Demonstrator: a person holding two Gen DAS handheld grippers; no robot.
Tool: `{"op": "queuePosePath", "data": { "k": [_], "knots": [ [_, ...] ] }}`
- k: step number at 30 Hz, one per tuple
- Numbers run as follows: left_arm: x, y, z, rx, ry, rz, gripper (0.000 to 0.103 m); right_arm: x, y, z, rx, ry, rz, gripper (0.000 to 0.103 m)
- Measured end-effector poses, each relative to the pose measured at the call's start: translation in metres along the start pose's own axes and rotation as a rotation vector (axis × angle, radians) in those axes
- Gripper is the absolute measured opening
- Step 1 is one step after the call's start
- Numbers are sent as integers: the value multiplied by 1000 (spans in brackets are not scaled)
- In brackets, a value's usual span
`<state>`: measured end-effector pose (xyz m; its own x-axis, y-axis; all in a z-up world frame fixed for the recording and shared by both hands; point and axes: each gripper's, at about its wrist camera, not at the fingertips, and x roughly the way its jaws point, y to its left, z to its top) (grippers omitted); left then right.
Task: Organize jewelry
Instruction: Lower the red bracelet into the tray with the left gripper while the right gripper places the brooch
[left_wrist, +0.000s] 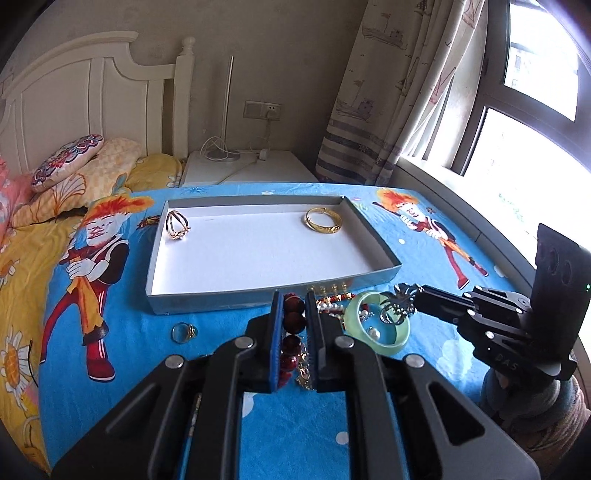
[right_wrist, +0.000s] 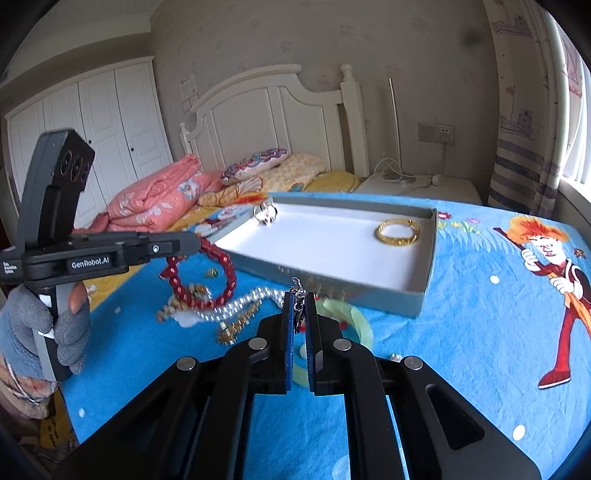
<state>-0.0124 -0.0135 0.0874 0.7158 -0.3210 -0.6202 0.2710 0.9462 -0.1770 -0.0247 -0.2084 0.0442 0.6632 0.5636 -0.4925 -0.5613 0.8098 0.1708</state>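
A grey tray (left_wrist: 373, 236) with a white floor lies on the blue bedsheet; it holds a gold bangle (left_wrist: 323, 220) and a gold ring piece (left_wrist: 176, 225). My left gripper (left_wrist: 294, 306) is shut on a red bead bracelet (left_wrist: 291, 341), which hangs lifted in the right wrist view (right_wrist: 225, 273). My right gripper (right_wrist: 301, 301) is shut on a small silver ornament (left_wrist: 400, 301), held above a green jade bangle (left_wrist: 397, 338). Pearl and gold chains (right_wrist: 236, 310) lie in a pile beside it.
A small gold ring (left_wrist: 183, 332) lies on the sheet left of my left gripper. Pillows (left_wrist: 66, 162) and a pink quilt (right_wrist: 155, 199) lie at the bed's head. A white nightstand (left_wrist: 243, 166) stands behind the tray, a window (left_wrist: 535, 110) on the right.
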Motion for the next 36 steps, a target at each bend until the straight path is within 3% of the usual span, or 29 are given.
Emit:
{"op": "queuePosePath", "data": {
  "k": [9, 19, 25, 31, 36],
  "knots": [
    [6, 3, 31, 25, 29, -21, 11, 16, -10, 35, -66, 19, -71, 7],
    [49, 8, 83, -2, 53, -18, 11, 60, -44, 58, -99, 77, -190, 7],
    [90, 4, 105, -29, 82, -54, 11, 84, -41, 61, -271, 127, -353, 7],
    [126, 0, 119, -62, 82, -97, 11, 104, -35, 54, -452, 182, -464, 7],
    [163, 11, 121, -80, 109, -90, 11, 132, -23, 35, -685, 266, -600, 7]
  ]
}}
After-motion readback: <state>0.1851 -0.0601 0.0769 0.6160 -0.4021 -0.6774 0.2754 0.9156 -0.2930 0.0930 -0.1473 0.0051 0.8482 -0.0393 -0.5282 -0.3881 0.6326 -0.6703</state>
